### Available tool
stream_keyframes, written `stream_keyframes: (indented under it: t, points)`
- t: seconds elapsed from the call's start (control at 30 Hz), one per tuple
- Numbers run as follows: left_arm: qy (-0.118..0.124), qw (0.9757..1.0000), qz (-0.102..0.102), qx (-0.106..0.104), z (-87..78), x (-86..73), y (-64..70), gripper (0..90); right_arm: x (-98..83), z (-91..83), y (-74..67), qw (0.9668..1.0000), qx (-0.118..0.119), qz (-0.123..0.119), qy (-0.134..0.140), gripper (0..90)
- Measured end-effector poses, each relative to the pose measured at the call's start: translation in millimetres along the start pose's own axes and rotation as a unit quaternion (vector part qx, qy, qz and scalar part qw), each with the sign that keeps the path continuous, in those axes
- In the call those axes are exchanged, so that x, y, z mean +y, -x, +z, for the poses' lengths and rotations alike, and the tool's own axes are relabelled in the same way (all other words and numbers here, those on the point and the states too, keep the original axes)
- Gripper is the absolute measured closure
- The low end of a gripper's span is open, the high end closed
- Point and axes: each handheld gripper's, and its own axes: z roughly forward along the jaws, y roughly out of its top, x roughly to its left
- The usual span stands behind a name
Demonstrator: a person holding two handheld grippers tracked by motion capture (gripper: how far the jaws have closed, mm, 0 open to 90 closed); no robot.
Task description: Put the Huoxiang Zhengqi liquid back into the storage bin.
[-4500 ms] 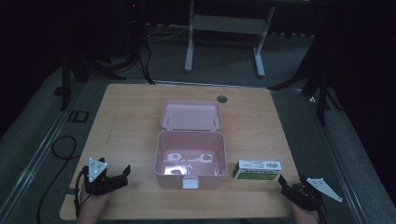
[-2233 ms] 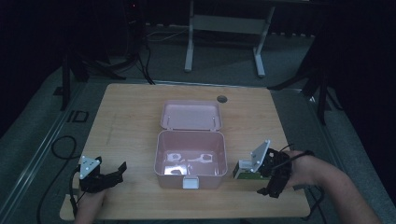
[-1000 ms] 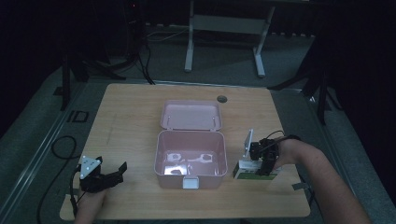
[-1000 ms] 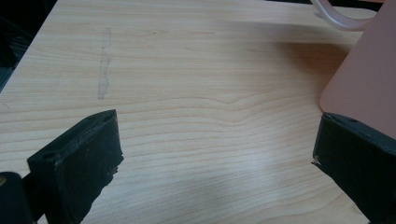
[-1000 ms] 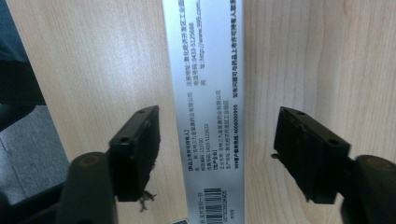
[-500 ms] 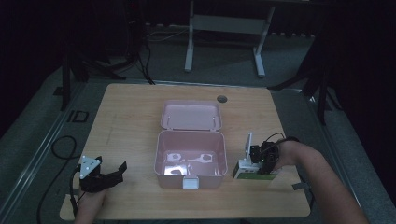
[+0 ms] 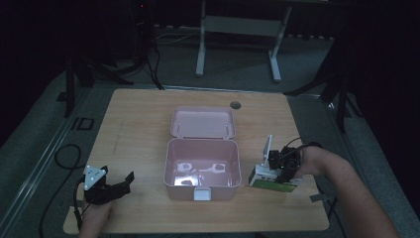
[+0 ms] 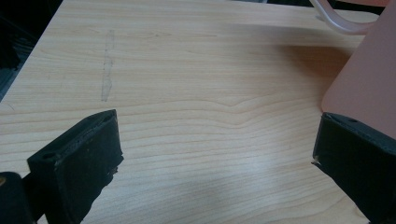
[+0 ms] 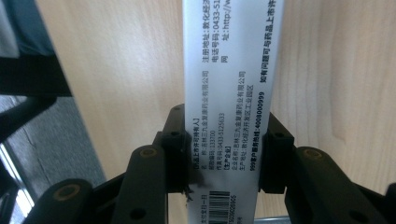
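A white and green carton (image 7: 271, 180) with printed text lies on the wooden table (image 7: 138, 124), just right of an open pink box (image 7: 202, 190). My right gripper (image 7: 275, 171) points down onto the carton. In the right gripper view both pads press the white sides of the carton (image 9: 229, 84), so the right gripper (image 9: 224, 125) is shut on it. My left gripper (image 7: 122, 184) rests near the table's front left corner, open, with bare wood between the left gripper's (image 8: 215, 154) jaws. The pink box's wall (image 8: 369, 79) stands by its right jaw.
The pink box's lid (image 7: 203, 122) lies flat behind it, hinged open. White marks show on the box's floor (image 7: 198, 168). A round cable hole (image 7: 235, 105) sits near the table's far edge. Table legs and cables stand on the dark floor beyond.
My right gripper came in from the front right corner to the carton, came down over it and closed on it. The left gripper has stayed in place.
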Motion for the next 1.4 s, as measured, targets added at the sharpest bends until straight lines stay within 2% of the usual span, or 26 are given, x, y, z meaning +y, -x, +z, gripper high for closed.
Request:
stream_keyframes:
  t: [0.1,0.13,0.17,0.2,0.27,0.43,0.53,0.57,0.6,0.67,0.7,0.8,0.83,1.07,1.1,1.2,1.27,1.4]
  points:
    - [0.000,1.0000,0.001,-0.001,0.1,0.1,0.5,1.4,-0.2,-10.4,-2.6,1.0000,-0.001,0.002,0.005,62.0]
    - [0.000,1.0000,0.002,0.001,0.0,0.2,0.7,1.4,0.7,-28.0,-5.7,0.9999,-0.007,0.002,0.015,62.0]
    - [0.000,1.0000,0.002,0.001,0.0,0.2,0.7,1.4,0.7,-28.0,-5.7,0.9999,-0.007,0.002,0.015,62.0]
    - [0.001,1.0000,0.001,0.000,-0.1,0.3,0.6,1.4,1.4,-38.9,-7.6,0.9997,-0.010,0.005,0.020,62.0]
    - [0.001,1.0000,0.001,0.000,-0.1,0.4,0.4,1.4,2.0,-44.2,-8.6,0.9997,-0.012,0.007,0.022,61.9]
    - [0.002,1.0000,-0.001,0.000,-0.3,0.5,0.2,1.4,8.1,-74.1,-15.6,0.9992,-0.033,0.011,0.020,62.0]
    - [0.002,1.0000,-0.001,-0.002,-0.4,0.6,0.7,1.4,13.7,-88.6,-19.8,0.9989,-0.042,0.004,0.018,62.0]
    - [0.002,1.0000,-0.001,-0.002,-0.4,0.6,0.7,1.4,13.7,-88.6,-19.8,0.9989,-0.042,0.004,0.018,62.0]
    - [0.002,1.0000,-0.002,-0.002,-0.3,0.6,0.9,1.4,18.3,-98.4,-22.5,0.9987,-0.049,-0.001,0.013,62.0]
    - [0.001,1.0000,-0.001,-0.002,-0.2,0.6,0.9,1.4,18.3,-98.4,-22.5,0.9987,-0.049,-0.001,0.013,62.0]
    - [0.001,1.0000,-0.002,-0.002,-0.2,0.5,0.8,1.4,26.8,-114.7,-26.3,0.9984,-0.057,-0.003,0.008,61.9]
    - [0.001,1.0000,-0.002,-0.002,-0.3,0.5,0.6,1.4,32.7,-123.5,-28.5,0.9982,-0.059,-0.005,0.006,61.9]
    - [0.001,1.0000,-0.004,-0.003,-0.2,0.4,0.5,1.4,39.7,-130.9,-30.9,0.9980,-0.062,-0.008,0.000,61.9]
    - [0.000,1.0000,-0.003,-0.006,-0.1,0.4,1.2,1.4,64.9,-144.9,-37.8,0.9981,-0.061,0.001,0.002,61.9]
    - [-0.001,1.0000,-0.002,-0.007,0.2,0.2,1.6,1.4,74.1,-146.5,-39.6,0.9982,-0.059,-0.005,0.004,61.9]
    - [-0.003,1.0000,0.002,-0.007,0.2,0.2,2.1,1.4,83.0,-147.3,-41.4,0.9982,-0.058,-0.012,0.003,61.9]
    - [-0.003,1.0000,0.001,-0.006,0.4,0.1,2.0,1.4,96.6,-149.0,-44.5,0.9975,-0.067,-0.019,-0.007,61.9]
    - [-0.005,1.0000,0.002,-0.007,1.0,-0.5,3.0,1.4,113.4,-153.2,-48.0,0.9969,-0.075,-0.025,-0.001,61.9]
